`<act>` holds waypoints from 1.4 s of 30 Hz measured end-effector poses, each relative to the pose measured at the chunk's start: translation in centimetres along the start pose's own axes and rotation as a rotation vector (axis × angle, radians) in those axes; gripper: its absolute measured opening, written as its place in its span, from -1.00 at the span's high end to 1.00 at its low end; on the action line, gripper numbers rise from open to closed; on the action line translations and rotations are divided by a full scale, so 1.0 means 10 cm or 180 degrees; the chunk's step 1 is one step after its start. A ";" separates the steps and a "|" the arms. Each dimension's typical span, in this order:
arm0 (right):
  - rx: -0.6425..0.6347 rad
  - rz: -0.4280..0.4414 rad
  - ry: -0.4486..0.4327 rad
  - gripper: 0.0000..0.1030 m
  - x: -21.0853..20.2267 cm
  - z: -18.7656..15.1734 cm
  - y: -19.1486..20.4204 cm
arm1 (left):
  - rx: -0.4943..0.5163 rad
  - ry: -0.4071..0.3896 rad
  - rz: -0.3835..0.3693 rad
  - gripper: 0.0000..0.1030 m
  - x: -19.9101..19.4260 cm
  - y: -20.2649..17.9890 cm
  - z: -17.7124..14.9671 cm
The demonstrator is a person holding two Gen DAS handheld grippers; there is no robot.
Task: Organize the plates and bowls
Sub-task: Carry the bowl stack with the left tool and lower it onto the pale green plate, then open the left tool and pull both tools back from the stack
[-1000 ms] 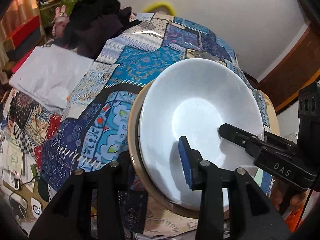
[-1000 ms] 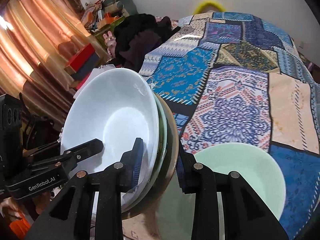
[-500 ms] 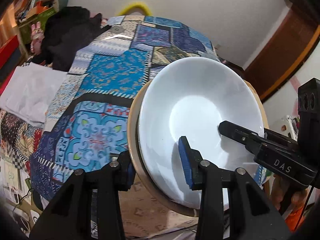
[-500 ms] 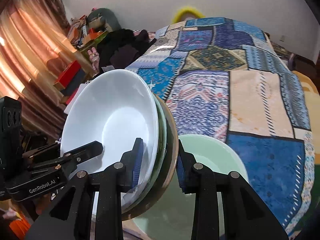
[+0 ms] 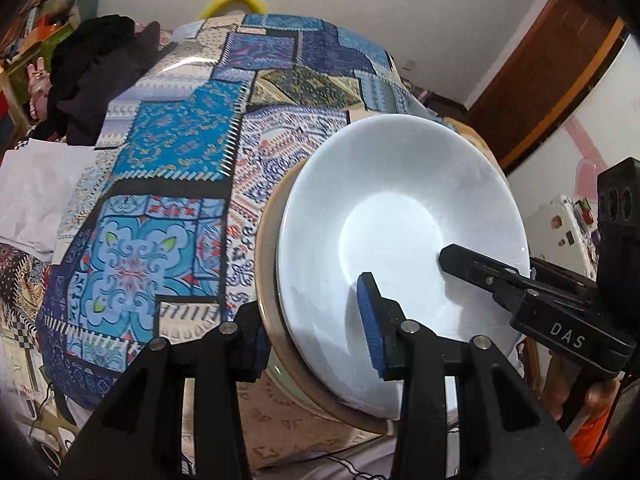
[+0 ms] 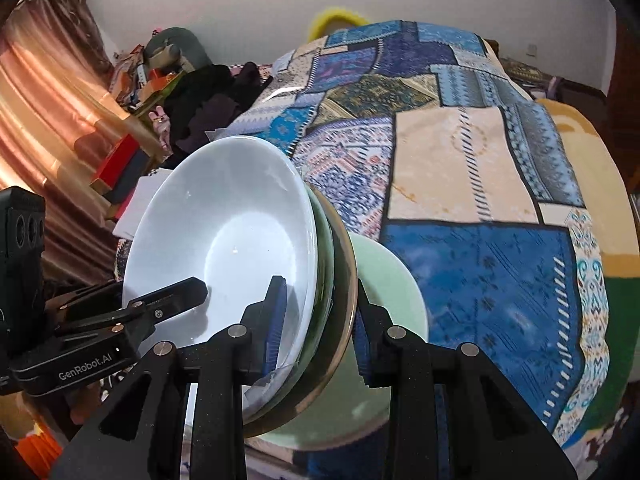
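Both grippers hold one stack of dishes off the patchwork cloth. A white bowl (image 5: 400, 224) lies on top, over a green plate (image 6: 325, 264) and a tan plate (image 5: 266, 280) at the bottom. My left gripper (image 5: 312, 328) is shut on the near rim of the stack. My right gripper (image 6: 320, 320) is shut on the stack's opposite rim; it shows in the left wrist view (image 5: 500, 280) too. A pale green bowl (image 6: 394, 280) sits on the cloth just behind the stack, partly hidden by it.
The patchwork cloth (image 6: 480, 160) covers a bed-like surface. Dark clothes (image 5: 96, 64) lie at its far left, white folded fabric (image 5: 32, 192) beside it. Boxes and a curtain (image 6: 48, 100) stand left; a wooden door frame (image 5: 540, 72) stands right.
The stack, held by both grippers, has shifted right across the cloth. The pale green bowl now sits further behind the stack.
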State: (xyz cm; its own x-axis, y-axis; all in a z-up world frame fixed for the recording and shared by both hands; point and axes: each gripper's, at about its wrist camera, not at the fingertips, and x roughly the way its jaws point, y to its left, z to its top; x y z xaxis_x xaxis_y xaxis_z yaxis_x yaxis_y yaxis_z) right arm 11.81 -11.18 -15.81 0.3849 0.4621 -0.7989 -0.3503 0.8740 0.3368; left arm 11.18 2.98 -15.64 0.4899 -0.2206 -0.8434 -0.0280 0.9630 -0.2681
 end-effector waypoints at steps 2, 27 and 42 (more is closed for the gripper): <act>0.0023 -0.0007 0.0026 0.46 0.00 -0.03 -0.04 | 0.0008 0.0054 0.0003 0.24 0.06 -0.04 -0.02; 0.0017 -0.0011 0.0278 0.42 0.24 -0.19 -0.16 | 0.0007 0.0429 0.0000 0.24 0.44 0.04 -0.21; -0.0037 -0.0045 -0.0016 0.33 -0.10 -0.13 -0.11 | 0.0048 -0.0091 0.0095 0.15 -0.11 0.04 -0.10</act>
State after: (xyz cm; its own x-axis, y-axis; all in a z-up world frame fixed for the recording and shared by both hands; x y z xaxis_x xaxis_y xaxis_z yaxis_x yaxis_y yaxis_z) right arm 10.71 -12.78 -16.01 0.3943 0.4505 -0.8010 -0.3548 0.8786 0.3196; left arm 9.76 3.45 -15.33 0.5137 -0.1875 -0.8372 -0.0298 0.9713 -0.2358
